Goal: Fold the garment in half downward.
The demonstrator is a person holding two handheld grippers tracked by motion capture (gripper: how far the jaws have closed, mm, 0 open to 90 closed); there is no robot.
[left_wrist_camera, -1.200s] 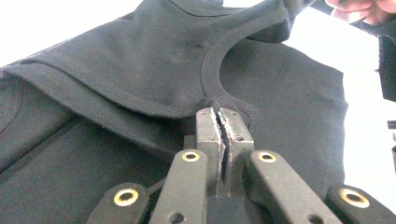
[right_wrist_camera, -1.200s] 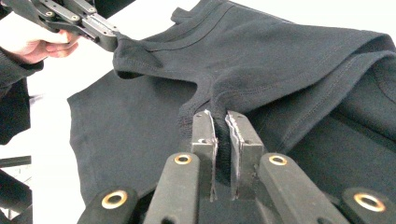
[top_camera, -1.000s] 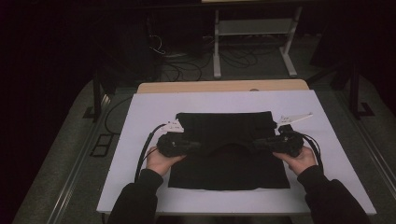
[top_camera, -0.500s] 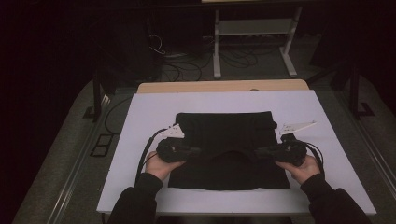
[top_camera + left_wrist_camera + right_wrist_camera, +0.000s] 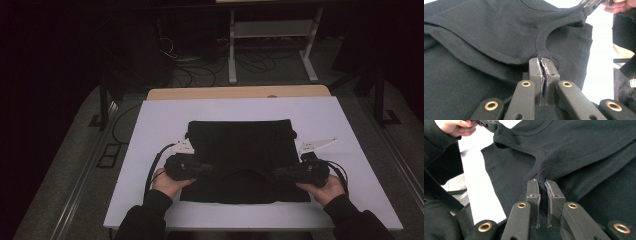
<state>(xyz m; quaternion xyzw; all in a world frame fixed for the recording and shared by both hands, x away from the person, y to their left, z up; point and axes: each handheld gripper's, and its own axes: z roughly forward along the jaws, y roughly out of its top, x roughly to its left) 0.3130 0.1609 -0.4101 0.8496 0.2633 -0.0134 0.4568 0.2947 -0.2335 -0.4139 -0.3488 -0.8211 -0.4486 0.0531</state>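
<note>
L gripper point(image 5: 543, 62) & R gripper point(image 5: 543, 183) both pinch black shirt point(image 5: 240, 145) at collar rim, on white table point(image 5: 150, 125).

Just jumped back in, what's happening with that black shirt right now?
A person holds tongs in each hand over a black T-shirt spread on the white table. The left tongs and right tongs are both shut on the shirt's ribbed collar edge, one at each side, lifting that edge off the layer below.
</note>
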